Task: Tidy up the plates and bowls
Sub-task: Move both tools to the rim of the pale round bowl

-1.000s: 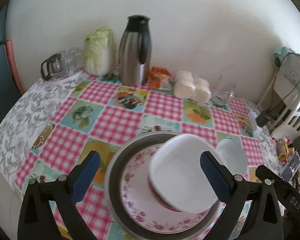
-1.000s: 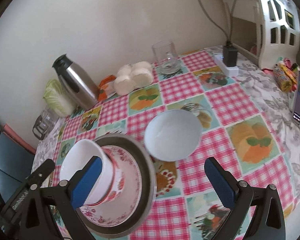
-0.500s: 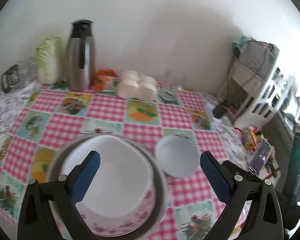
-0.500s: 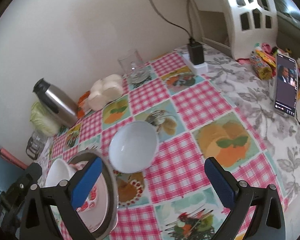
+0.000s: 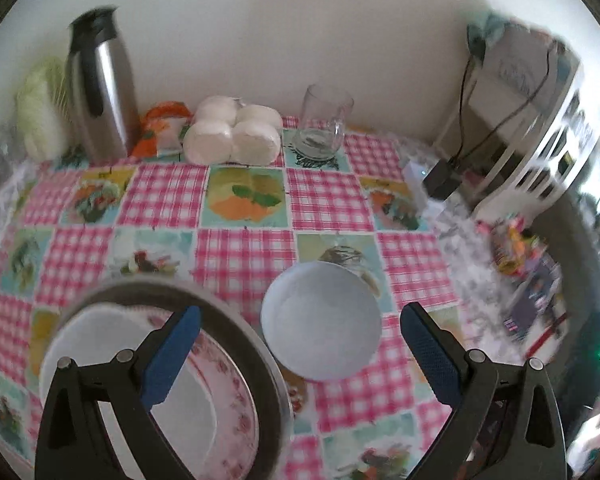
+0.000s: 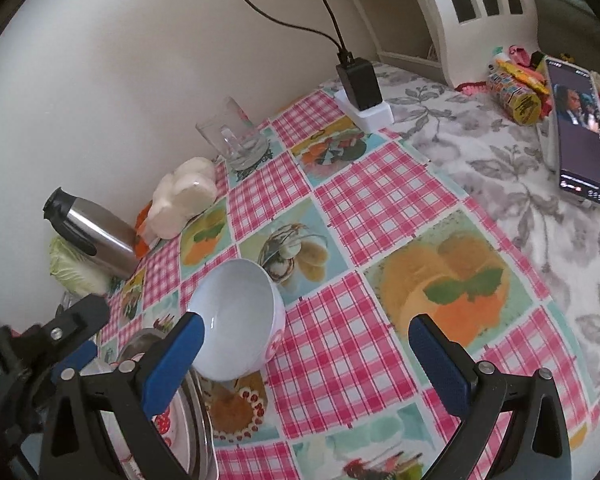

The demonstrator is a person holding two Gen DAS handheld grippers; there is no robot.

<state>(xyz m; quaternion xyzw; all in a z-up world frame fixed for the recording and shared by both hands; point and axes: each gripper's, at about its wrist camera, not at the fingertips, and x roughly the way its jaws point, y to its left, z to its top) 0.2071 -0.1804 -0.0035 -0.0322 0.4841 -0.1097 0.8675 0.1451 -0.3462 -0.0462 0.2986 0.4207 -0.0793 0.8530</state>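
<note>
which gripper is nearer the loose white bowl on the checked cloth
Right gripper: its left finger is at the white bowl's rim. Left gripper hangs open, with the bowl between its fingers, apparently farther off.

Soft, even daylight fills both views, and the pale wall (image 5: 259, 20) looks washed out. In the left wrist view motion blur smears the shelf unit (image 5: 540, 120) and cabbage (image 5: 39, 112) at the sides. The right wrist view is sharper; the lit phone screen (image 6: 578, 132) reads clearly. Fisheye distortion bends the checked tablecloth (image 6: 380, 200), and dark vignetting rings the corners. Shadows are faint.
</note>
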